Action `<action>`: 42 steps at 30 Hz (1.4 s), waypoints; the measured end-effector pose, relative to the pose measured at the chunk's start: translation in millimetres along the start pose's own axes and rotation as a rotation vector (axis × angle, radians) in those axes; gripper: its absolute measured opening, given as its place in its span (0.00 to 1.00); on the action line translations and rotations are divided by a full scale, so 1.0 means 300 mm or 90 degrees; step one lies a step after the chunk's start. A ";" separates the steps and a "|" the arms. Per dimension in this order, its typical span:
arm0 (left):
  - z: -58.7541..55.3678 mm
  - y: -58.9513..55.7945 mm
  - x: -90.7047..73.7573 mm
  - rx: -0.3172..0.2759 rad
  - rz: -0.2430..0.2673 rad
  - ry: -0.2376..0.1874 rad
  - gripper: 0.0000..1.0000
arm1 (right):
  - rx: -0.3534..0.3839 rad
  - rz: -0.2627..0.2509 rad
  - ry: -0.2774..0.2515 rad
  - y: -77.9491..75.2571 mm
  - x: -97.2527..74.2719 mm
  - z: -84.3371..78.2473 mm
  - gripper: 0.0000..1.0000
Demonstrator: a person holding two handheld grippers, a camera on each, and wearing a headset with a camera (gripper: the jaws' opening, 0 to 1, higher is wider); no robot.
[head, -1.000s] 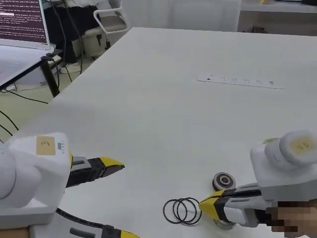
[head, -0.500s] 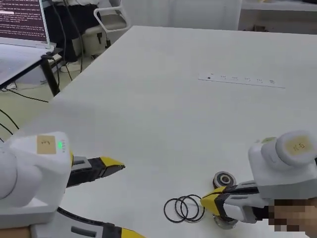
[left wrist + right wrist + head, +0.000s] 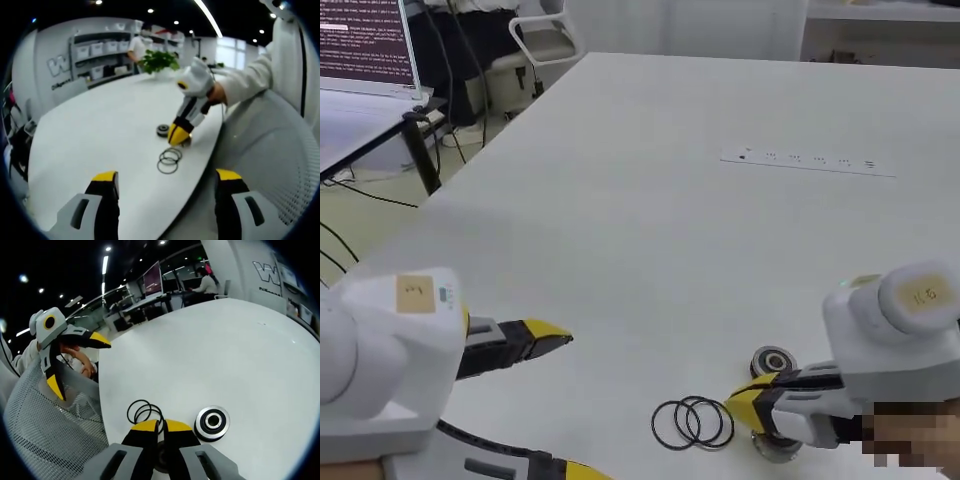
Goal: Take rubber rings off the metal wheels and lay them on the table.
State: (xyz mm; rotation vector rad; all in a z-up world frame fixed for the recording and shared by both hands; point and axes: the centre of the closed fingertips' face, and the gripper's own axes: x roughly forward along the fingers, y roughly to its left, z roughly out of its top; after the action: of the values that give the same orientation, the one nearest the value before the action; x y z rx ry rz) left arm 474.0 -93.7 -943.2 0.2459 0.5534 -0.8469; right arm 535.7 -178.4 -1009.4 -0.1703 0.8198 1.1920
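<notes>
Right tool (image 3: 160, 426), jaws together, sits over the nearer metal wheel (image 3: 778, 450); loose rubber rings (image 3: 692, 422) lie on the tabletop (image 3: 670, 230) just ahead of its tips, another wheel (image 3: 212, 423) just beside. Left tool (image 3: 166, 176), jaws wide, is farther off

The left tool (image 3: 565, 400) sits at 7 o'clock in the head view, with its jaws spread wide and its tips pointing toward 3 o'clock. The right tool (image 3: 745, 408) lies at 5 o'clock, jaws pressed together, tips pointing toward 9 o'clock and angled down. In the left gripper view a hand (image 3: 218, 93) in a white sleeve (image 3: 250, 80) grips the right tool.
</notes>
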 end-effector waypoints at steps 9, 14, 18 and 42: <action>0.028 -0.005 -0.003 -0.002 -0.009 -0.021 0.83 | 0.018 -0.008 -0.037 -0.024 -0.033 0.043 0.01; 0.061 -0.021 -0.004 0.028 -0.021 -0.021 0.85 | 0.052 -0.014 -0.084 -0.048 -0.072 0.091 0.02; 0.142 -0.017 -0.023 0.033 -0.027 -0.062 0.84 | 0.065 -0.024 -0.116 -0.077 -0.108 0.120 0.03; 0.443 0.075 -0.030 0.211 -0.018 -0.105 0.78 | 0.131 -0.122 -0.167 -0.241 -0.227 0.105 0.05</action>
State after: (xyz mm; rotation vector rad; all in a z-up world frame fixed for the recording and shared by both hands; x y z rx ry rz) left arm 534.7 -129.1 -827.7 0.4662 0.2612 -0.9752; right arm 605.1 -241.6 -964.4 0.0748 0.6744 0.9201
